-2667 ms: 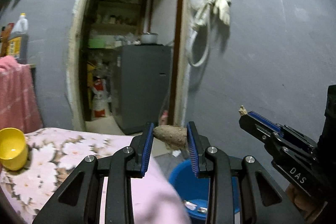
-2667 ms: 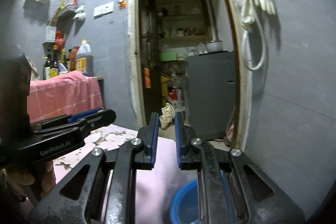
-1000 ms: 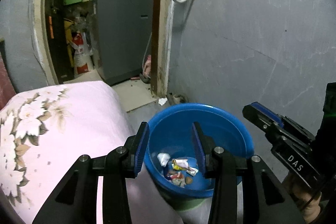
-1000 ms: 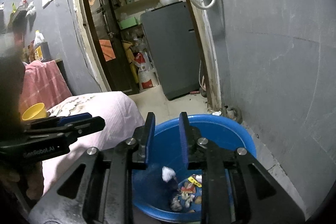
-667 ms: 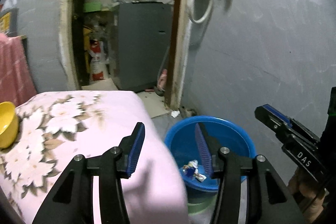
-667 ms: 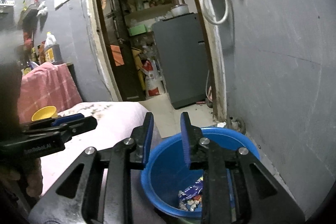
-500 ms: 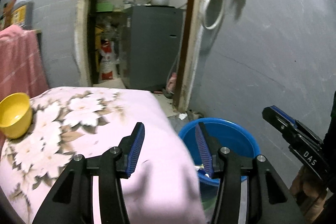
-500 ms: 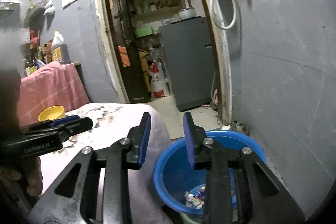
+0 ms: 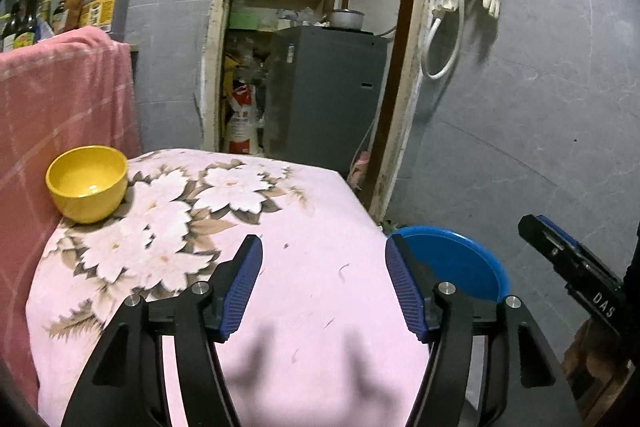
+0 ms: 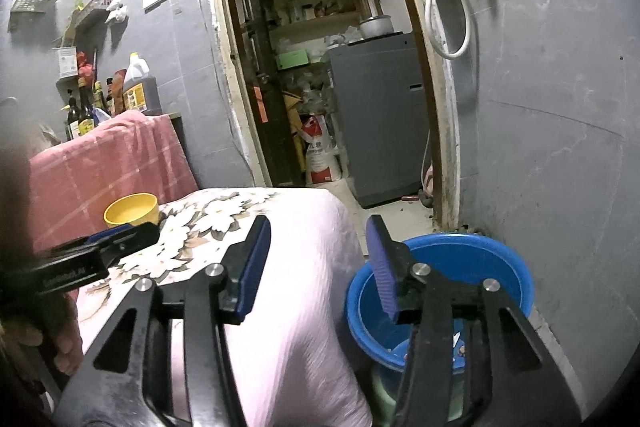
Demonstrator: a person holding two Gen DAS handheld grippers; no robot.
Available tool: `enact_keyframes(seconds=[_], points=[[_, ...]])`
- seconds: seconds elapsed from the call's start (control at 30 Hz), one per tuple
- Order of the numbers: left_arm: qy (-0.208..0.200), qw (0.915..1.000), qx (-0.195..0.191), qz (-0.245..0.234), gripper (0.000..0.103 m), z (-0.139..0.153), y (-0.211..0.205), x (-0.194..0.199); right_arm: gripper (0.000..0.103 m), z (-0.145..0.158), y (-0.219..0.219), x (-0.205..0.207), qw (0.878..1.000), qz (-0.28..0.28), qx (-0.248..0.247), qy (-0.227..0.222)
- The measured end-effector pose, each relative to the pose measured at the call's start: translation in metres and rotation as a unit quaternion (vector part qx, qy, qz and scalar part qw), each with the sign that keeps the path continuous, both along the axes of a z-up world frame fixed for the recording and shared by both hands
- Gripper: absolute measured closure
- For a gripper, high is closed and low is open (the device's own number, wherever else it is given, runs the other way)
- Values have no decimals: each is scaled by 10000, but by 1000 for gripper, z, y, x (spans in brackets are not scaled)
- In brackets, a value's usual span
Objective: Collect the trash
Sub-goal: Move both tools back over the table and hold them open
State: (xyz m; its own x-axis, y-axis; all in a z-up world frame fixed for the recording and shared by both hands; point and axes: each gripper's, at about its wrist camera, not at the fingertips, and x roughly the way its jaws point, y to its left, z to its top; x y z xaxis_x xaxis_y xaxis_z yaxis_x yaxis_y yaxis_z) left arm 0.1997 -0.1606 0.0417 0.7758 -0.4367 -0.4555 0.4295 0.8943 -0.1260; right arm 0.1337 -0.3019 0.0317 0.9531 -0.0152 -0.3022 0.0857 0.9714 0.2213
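A blue bin (image 9: 460, 263) stands on the floor to the right of a table under a pink floral cloth (image 9: 224, 211). It also shows in the right wrist view (image 10: 472, 267), with bits of trash (image 10: 456, 341) at its bottom. My left gripper (image 9: 322, 287) is open and empty above the table's right part. My right gripper (image 10: 318, 265) is open and empty over the table's edge and the bin's left rim. It also shows at the right of the left wrist view (image 9: 576, 267).
A yellow bowl (image 9: 87, 183) sits at the cloth's far left. A pink checked cloth (image 9: 60, 95) with bottles (image 10: 100, 95) behind it lies to the left. A doorway (image 10: 332, 67) to a storeroom with a grey fridge (image 10: 380, 115) is ahead. A grey wall (image 9: 540, 107) stands right.
Both grippers let trash fall into the blue bin, then opened wider and drew back up and left over the table. The bin has slid toward the right of both views.
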Motion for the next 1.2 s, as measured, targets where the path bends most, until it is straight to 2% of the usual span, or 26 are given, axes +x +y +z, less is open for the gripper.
enact_keyframes(seconds=[0.2,0.33,0.47,0.57,0.63,0.73,1.03,1.2], points=[[-19,9998,-74,165,39,-5,18,-16,21,0,9,-8,10000,-2,-16,-8],[-124,9995,-130,272,29,-5,28,-26,13,-2,18,-17,10000,-16,-2,-63],[-260,9987,-152,400,25,-4,37,-39,7,-2,26,-25,9999,-8,-30,-148],[-325,9980,-202,512,16,-7,46,-49,0,-3,31,-33,9996,70,29,-263],[-412,9969,-222,627,9,-8,52,-56,0,-4,36,-39,9994,80,35,-348],[-501,9950,-272,819,5,-12,65,-67,0,-6,42,-46,9991,109,55,-414],[-748,9891,-280,1235,3,-16,95,-94,0,-6,66,-63,9982,182,-49,-563],[-908,9860,-164,1388,3,-20,107,-110,0,-7,84,-72,9978,256,-136,-591]])
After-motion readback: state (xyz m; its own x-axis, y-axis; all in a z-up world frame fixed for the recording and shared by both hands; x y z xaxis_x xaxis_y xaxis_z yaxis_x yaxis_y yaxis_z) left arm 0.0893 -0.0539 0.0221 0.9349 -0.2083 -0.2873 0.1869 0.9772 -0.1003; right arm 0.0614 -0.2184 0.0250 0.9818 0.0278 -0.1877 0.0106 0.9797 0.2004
